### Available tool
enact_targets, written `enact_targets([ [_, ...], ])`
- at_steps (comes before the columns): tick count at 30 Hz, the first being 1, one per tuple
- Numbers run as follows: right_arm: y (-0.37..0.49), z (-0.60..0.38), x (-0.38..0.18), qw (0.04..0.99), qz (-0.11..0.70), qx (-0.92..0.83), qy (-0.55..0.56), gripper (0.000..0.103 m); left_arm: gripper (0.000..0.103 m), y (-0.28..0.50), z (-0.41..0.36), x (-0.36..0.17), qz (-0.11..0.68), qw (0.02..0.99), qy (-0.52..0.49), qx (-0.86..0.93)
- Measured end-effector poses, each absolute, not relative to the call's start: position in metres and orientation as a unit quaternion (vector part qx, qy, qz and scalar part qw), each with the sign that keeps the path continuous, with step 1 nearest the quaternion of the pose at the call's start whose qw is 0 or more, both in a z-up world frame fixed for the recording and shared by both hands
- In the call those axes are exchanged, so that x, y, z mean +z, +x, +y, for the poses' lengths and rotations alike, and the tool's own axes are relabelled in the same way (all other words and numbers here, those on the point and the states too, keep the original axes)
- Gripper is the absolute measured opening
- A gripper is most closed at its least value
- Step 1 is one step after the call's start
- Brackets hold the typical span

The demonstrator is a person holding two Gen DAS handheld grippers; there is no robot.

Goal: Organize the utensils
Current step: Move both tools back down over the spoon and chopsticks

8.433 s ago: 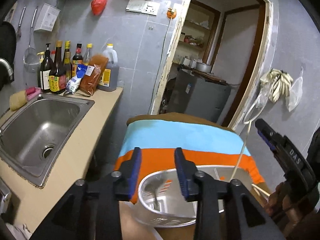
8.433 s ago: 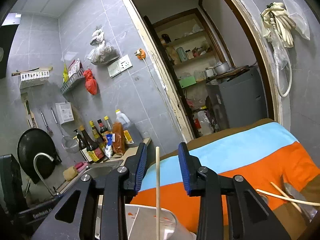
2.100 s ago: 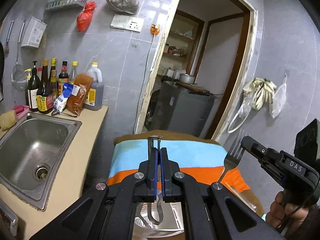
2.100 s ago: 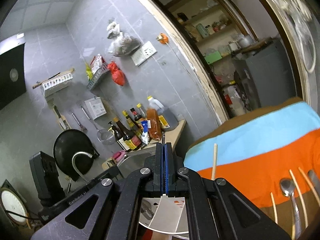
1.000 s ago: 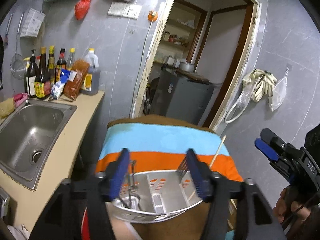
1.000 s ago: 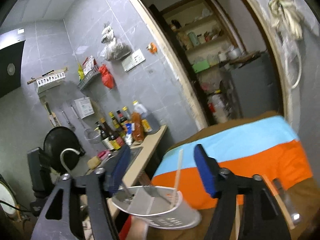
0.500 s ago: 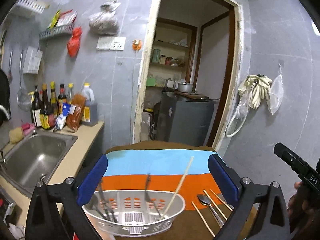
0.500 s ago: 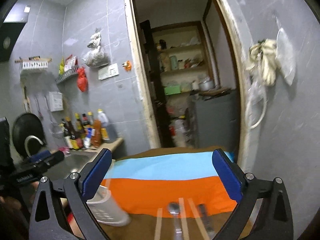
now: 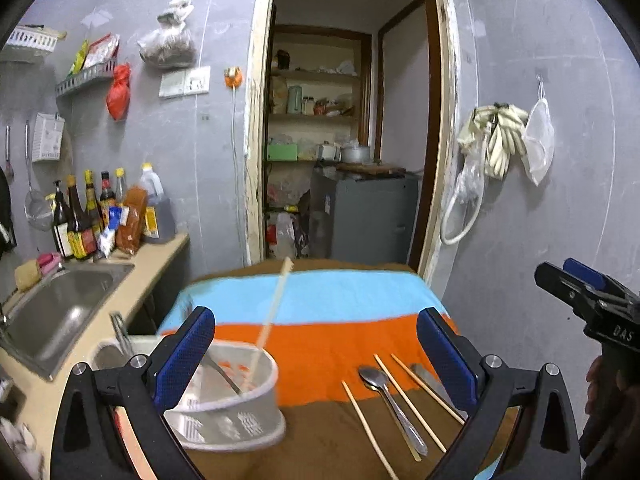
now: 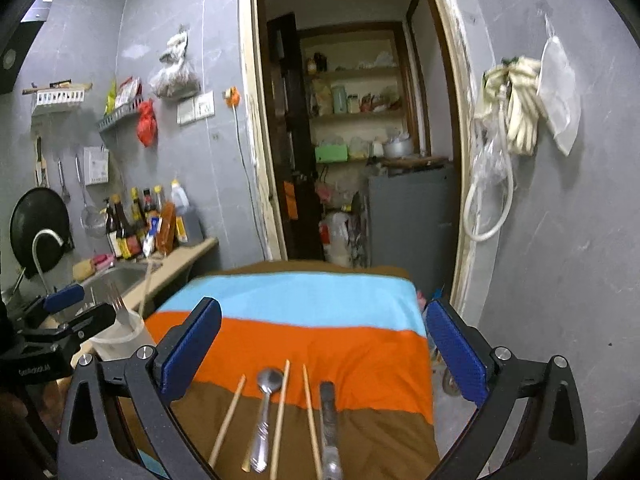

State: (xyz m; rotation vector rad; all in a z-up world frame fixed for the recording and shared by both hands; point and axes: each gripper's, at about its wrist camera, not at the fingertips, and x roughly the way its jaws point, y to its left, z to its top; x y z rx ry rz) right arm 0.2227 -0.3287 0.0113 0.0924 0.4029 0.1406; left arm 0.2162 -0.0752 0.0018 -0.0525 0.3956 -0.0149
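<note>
Grey tiled walls and an open pantry doorway (image 9: 352, 140) frame a small kitchen, with a steel sink (image 9: 56, 316) and a row of sauce bottles (image 9: 100, 212) on the counter to the left. Nearer, a table draped in a striped cloth (image 10: 304, 304) of blue, orange and brown fills the foreground. At its left end stands a white slotted utensil basket (image 9: 236, 412), already holding one leaning chopstick (image 9: 272, 316), a fork (image 10: 120, 304) and what looks like another metal piece, blurred. Loose on the brown band lie the remaining utensils: a steel spoon (image 10: 264, 412), a dark-handled knife (image 10: 330, 424) and three pale chopsticks (image 10: 228, 420), roughly parallel and close beside one another without clearly touching. Both tools are empty, the left gripper (image 9: 316, 356) with its blue-padded jaws spread wide above the basket and cloth, the right gripper (image 10: 320, 352) likewise wide apart directly over the loose pieces. By my judgement the chopsticks are light, stiff and thin, apt to roll or slip, best pinched near the middle; the spoon is smooth metal, heavier at the bowl, so a grip on the handle just behind the bowl should balance it. The knife probably wants taking by its handle, away from the blade.
</note>
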Motion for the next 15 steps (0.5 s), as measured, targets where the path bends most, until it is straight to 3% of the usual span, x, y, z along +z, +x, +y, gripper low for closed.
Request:
enact_targets([
  [15, 0.295, -0.348, -0.115, 0.924, 0.352, 0.126, 0.078, 0.099, 0.101, 0.261, -0.106, -0.084, 0.313, 0.948, -0.054, 0.025],
])
